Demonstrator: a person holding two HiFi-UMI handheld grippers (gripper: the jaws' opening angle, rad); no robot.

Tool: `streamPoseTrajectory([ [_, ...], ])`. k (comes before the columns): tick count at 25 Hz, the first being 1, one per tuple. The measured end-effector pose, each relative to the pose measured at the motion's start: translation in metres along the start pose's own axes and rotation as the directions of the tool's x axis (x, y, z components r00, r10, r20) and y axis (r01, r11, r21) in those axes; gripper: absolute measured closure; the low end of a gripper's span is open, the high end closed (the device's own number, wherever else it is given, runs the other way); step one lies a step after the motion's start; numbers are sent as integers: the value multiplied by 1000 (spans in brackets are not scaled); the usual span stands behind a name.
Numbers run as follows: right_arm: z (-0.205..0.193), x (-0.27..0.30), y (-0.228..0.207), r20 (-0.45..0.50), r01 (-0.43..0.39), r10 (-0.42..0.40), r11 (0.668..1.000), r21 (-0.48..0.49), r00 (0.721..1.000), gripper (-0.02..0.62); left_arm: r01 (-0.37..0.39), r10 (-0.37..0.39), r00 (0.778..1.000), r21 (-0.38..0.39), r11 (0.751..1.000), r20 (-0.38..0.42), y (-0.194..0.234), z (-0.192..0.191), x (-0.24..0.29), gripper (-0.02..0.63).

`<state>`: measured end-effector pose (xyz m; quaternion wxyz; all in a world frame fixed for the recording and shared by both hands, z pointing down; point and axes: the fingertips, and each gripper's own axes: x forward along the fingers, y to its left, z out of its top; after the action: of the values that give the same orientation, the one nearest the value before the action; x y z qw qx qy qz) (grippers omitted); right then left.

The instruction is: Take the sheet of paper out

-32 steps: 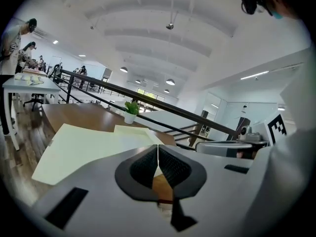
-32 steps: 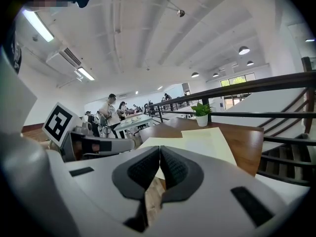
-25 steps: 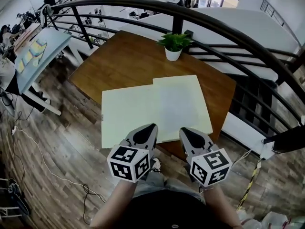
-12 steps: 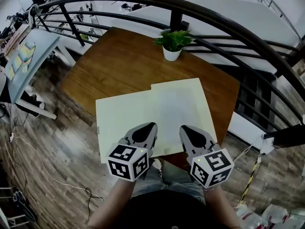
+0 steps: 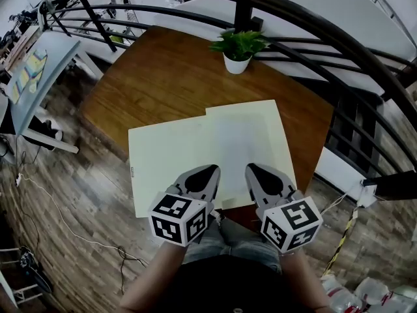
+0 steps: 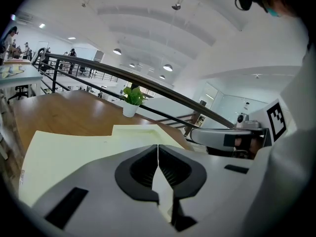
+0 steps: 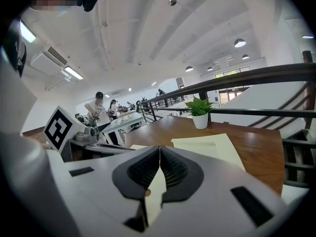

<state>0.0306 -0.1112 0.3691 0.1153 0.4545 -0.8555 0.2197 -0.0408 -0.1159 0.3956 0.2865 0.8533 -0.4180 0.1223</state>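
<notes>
A pale yellow card folder (image 5: 166, 158) lies open and flat on a brown wood-grain table (image 5: 163, 77). Its two rectangular panels are matte and smooth, and the left one juts past the table's near edge over the plank floor (image 5: 71, 188). On the folder's right half rests the sheet of paper (image 5: 236, 142), a fainter, whiter rectangle whose edges are hard to trace. The left tool (image 5: 210, 170) and the right tool (image 5: 250, 169), both grey-shelled with black ribbed pads and a black-and-white marker cube at the rear, hang side by side over the folder's near edge. The sheet lies just ahead of and between their tips. Each tool's own view shows its pads pressed together with nothing clamped in them, and only the yellow card shows below. Whether either tip touches the folder cannot be told. At the table's far corner stands a small leafy plant in a white pot (image 5: 238, 49), well clear of the folder and backed by a curved dark metal railing (image 5: 313, 38).
</notes>
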Motion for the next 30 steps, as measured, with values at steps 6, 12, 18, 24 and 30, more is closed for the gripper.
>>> streamPoseTrajectory([
  [6, -4, 4, -12, -25, -6, 6, 1000, 14, 1000, 569, -4, 3, 1000, -43, 999, -20, 5, -7, 10, 586],
  [12, -14, 9, -23, -58, -7, 9, 999, 31, 998, 569, -34, 29, 997, -67, 997, -78, 15, -22, 22, 584],
  [18, -22, 18, -35, -87, -12, 17, 998, 61, 996, 569, -44, 34, 991, -75, 996, -128, 25, -29, 40, 584],
  [24, -26, 29, -43, -111, -34, 44, 995, 92, 993, 569, -70, 57, 980, -60, 996, -191, 34, -40, 59, 584],
  [30, -32, 34, -48, -132, -51, 67, 991, 123, 989, 569, -88, 73, 966, -48, 995, -248, 38, -50, 75, 584],
])
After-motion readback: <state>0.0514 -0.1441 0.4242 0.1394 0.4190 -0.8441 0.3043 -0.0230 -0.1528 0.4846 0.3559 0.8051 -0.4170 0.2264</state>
